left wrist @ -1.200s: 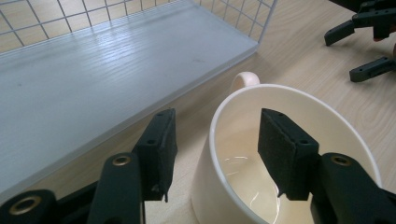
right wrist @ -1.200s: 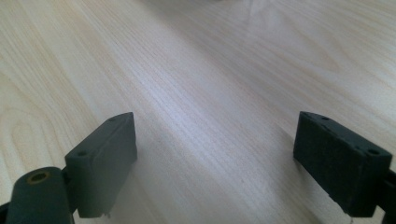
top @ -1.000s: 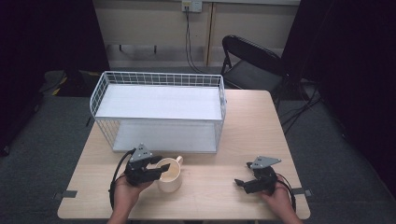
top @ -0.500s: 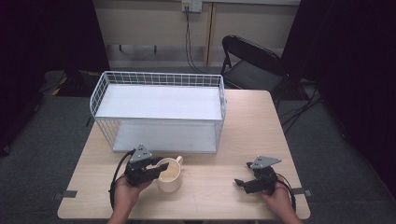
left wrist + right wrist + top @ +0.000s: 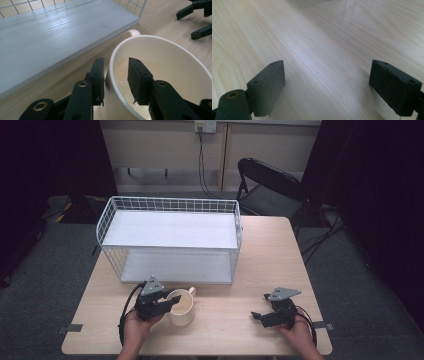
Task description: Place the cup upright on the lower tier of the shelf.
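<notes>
Left gripper closing on the mug's rim wall, near the front edge of the table.

We had the left gripper point(image 5: 172, 301) astride the near wall of the cream ceramic mug point(image 5: 182, 309), one jaw outside and one inside the rim; its jaws had just been closing, yet in the left gripper view point(image 5: 116, 75) a sliver of gap showed at each pad, so we judged the grip not yet made. The mug stood upright left of the middle of the light wooden table point(image 5: 260, 250), just in front of the white wire basket point(image 5: 170, 227), its handle point(image 5: 132, 32) on the far side toward that basket. The left hand was plainly the nearer. To the right, well apart, our right gripper point(image 5: 256, 316) rested near the front right corner, jaws spread wide over bare wood point(image 5: 327, 82), holding nothing.
</notes>
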`<state>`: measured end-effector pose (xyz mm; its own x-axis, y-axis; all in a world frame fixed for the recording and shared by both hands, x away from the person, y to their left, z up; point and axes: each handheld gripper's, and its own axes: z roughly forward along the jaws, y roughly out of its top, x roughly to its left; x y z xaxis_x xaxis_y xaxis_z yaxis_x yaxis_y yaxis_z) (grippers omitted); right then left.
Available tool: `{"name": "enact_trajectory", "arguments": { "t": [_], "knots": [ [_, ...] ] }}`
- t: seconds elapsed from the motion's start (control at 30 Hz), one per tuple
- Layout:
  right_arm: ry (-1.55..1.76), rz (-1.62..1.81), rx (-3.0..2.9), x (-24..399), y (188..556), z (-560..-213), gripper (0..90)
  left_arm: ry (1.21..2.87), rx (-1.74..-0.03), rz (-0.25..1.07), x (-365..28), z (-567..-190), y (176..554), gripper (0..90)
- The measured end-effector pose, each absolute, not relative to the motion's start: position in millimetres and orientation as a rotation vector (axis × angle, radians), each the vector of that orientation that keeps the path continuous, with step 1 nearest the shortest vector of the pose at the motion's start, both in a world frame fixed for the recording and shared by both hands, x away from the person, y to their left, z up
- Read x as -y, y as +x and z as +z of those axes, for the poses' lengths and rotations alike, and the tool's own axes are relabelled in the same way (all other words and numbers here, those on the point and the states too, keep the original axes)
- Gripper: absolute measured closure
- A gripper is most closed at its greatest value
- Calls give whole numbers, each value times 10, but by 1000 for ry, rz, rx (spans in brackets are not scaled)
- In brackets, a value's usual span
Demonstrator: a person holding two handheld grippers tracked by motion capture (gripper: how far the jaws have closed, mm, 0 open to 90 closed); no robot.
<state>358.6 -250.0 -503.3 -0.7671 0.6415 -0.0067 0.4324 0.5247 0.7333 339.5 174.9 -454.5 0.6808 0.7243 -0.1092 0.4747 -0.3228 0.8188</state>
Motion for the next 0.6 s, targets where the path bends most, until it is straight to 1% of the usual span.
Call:
{"name": "enact_trajectory", "arguments": {
  "t": [0.33, 0.47, 0.6],
  "knots": [
    [901, 1084, -2491, 2500, 3586, -5033, 127, 1976, -924, 371, -1741, -4552, 3389, 715],
    [900, 1084, -2491, 2500, 3586, -5033, 127, 1968, -922, 374, -1742, -4558, 3389, 749],
    [900, 1084, -2491, 2500, 3586, -5033, 127, 1972, -914, 384, -1737, -4557, 3384, 751]
  ]
}}
